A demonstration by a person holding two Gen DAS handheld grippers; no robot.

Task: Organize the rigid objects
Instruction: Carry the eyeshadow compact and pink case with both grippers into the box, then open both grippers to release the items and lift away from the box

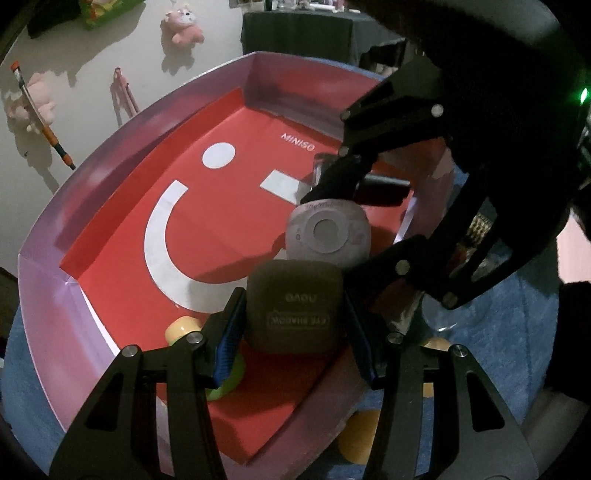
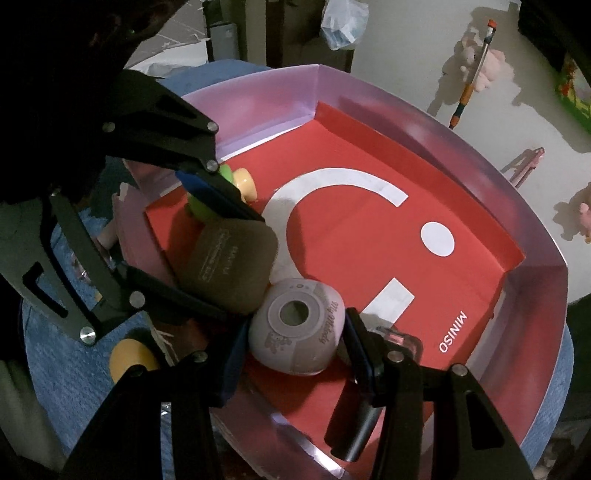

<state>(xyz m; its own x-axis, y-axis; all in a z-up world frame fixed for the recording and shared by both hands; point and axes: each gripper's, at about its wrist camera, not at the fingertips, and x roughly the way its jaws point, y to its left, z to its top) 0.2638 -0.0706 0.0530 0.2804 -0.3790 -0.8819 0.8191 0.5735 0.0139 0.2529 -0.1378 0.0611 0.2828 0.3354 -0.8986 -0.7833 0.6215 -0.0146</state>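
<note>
You are working in dim light over a pale floor (image 1: 207, 44) that takes long, soft shadows from whatever lies on it. Scattered there you have a pink plush toy (image 1: 181, 26), a second, paler plush (image 1: 35, 99) near the left edge, an orange-handled stick (image 1: 38, 114) lying across it, and a small pink clip-like thing (image 1: 123, 90). A bright green and yellow item (image 1: 105, 11) sits at the top edge. Beyond, a table draped in dark cloth (image 1: 299, 33) stands against the far side. Under your work area spreads a blue cloth (image 2: 66, 373). In the right wrist view a crumpled bluish bag (image 2: 343, 24), perhaps plastic, hangs near dark furniture legs (image 2: 275, 33).
</note>
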